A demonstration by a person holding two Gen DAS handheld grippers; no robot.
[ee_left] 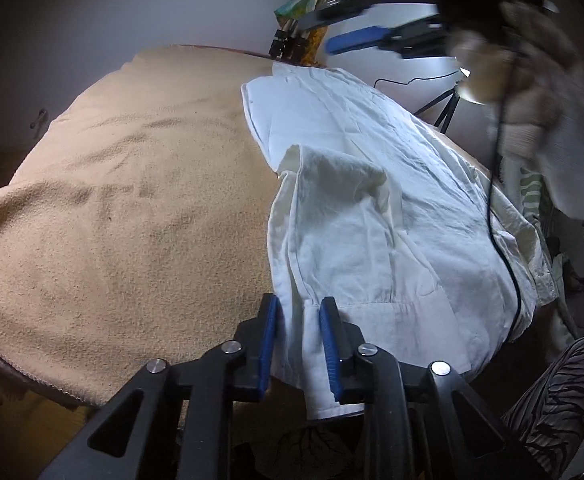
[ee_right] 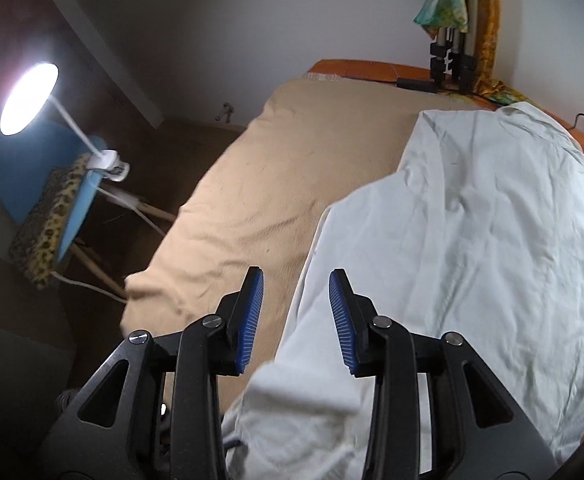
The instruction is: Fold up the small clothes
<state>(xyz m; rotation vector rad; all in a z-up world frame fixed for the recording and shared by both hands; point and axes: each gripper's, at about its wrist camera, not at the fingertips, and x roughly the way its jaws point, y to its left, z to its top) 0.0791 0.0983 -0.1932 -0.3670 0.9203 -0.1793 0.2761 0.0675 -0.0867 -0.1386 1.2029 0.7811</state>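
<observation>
A white shirt [ee_left: 372,208] lies spread on a beige blanket [ee_left: 131,200], and its near hem hangs over the front edge. My left gripper [ee_left: 298,320] sits low over the folded sleeve's cuff. Its jaws stand narrowly apart with the cuff's fold between the blue pads, and I see no pinch. In the left wrist view my right gripper [ee_left: 348,26] is a blur high at the back right, held by a gloved hand [ee_left: 504,64]. Seen from its own camera, the right gripper [ee_right: 296,312] hovers open above the shirt [ee_right: 472,240] near its left edge, gripping nothing.
A black cable [ee_left: 504,216] trails across the shirt's right side. A lit lamp [ee_right: 27,98] is clipped to a blue chair [ee_right: 31,172] with a leopard cushion [ee_right: 47,220], left of the bed. Stand legs [ee_right: 450,64] rise at the far edge. A striped trouser leg [ee_left: 560,396] is near right.
</observation>
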